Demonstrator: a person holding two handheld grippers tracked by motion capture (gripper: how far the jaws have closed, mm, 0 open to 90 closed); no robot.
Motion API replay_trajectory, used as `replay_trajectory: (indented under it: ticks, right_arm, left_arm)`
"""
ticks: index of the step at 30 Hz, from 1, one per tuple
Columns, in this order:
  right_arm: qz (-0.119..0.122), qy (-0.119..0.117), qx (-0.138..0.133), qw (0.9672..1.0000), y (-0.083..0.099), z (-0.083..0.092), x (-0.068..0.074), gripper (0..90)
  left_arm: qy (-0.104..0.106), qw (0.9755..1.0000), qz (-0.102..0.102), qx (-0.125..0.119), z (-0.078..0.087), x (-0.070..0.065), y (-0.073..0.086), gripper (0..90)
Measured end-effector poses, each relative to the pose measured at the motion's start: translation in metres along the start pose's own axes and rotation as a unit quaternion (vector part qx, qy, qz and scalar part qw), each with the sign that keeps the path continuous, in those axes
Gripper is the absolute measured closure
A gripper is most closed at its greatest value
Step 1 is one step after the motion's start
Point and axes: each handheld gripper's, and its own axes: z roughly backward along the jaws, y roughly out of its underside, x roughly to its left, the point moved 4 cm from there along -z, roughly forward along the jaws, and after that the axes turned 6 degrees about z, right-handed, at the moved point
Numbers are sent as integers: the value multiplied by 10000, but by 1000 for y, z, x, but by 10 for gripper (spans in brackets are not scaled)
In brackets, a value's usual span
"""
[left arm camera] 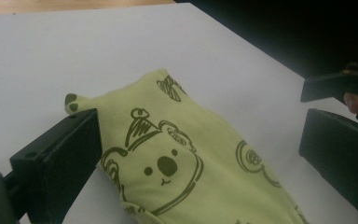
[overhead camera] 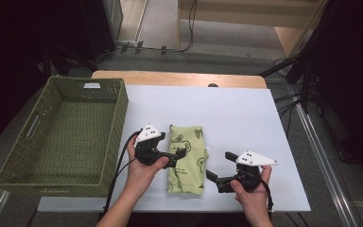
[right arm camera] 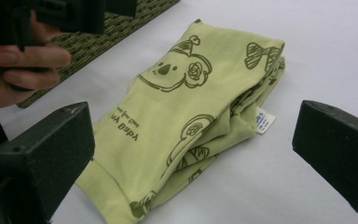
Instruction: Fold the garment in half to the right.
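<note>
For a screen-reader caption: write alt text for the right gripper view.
A folded light-green garment printed with koala drawings lies flat on a white table, its small white label poking out at one side. The right tool frames it with jaws open, touching nothing. At upper left, a hand holds the other tool beside a green woven basket.

You are holding the right gripper (right arm camera: 191,163) with its jaws standing wide apart, nothing pressed between them. Beyond them the folded green cloth (right arm camera: 186,116) is lying flat on the white table (right arm camera: 317,51), its small label (right arm camera: 264,120) showing, the woven basket (right arm camera: 121,23) behind.
</note>
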Motion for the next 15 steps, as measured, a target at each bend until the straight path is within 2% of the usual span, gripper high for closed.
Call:
replay_trajectory:
  ticks: [8, 15]
  right_arm:
    - [24, -1, -45, 10000, -12, -4, -8, 0]
    - [-1, -4, -58, 10000, -20, -8, -17, 0]
  left_arm:
    - [-5, 9999, -2, -104, 12, -6, 11, 0]
    - [-65, 9999, -112, -54, 19, -16, 24, 0]
